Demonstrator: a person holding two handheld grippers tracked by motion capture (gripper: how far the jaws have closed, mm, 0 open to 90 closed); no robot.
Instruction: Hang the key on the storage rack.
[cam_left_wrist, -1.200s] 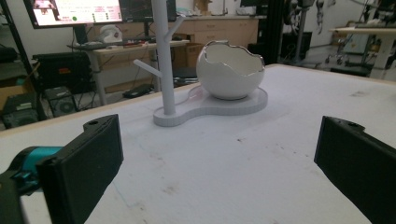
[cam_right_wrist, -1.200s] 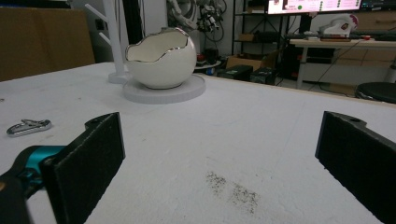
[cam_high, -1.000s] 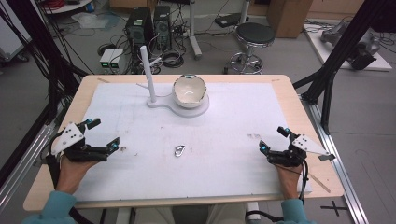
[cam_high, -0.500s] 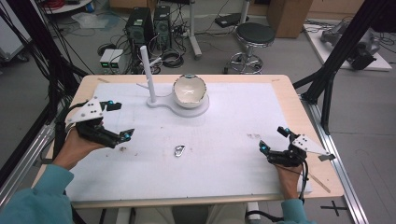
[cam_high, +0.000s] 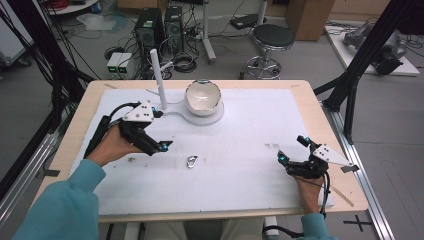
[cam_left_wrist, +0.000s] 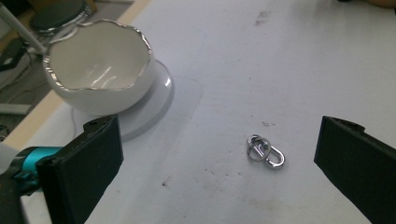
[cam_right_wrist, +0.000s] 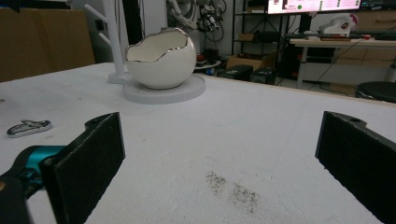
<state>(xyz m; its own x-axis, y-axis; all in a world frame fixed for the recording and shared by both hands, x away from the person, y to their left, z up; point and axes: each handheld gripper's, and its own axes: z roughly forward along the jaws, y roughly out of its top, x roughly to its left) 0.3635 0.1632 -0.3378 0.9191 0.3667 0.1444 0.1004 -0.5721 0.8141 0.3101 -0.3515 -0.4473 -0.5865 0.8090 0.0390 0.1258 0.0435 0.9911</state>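
The left hand-held gripper (cam_high: 156, 131) hangs spread above the clip (cam_left_wrist: 265, 151), which lies flat on the worktop (cam_high: 240, 165) near the bowl (cam_left_wrist: 100, 65). Closing too high could skid the thin clip away. The right hand-held gripper (cam_high: 292, 150) rests spread, well apart.

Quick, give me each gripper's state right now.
Left gripper: open, holding nothing, above the metal clip.
Right gripper: open, holding nothing.

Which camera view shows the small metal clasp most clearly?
The left gripper view: the metal clasp lies close, seen from above, its ring and loop distinct. The high view shows it small; the right gripper view shows it edge-on at the left.
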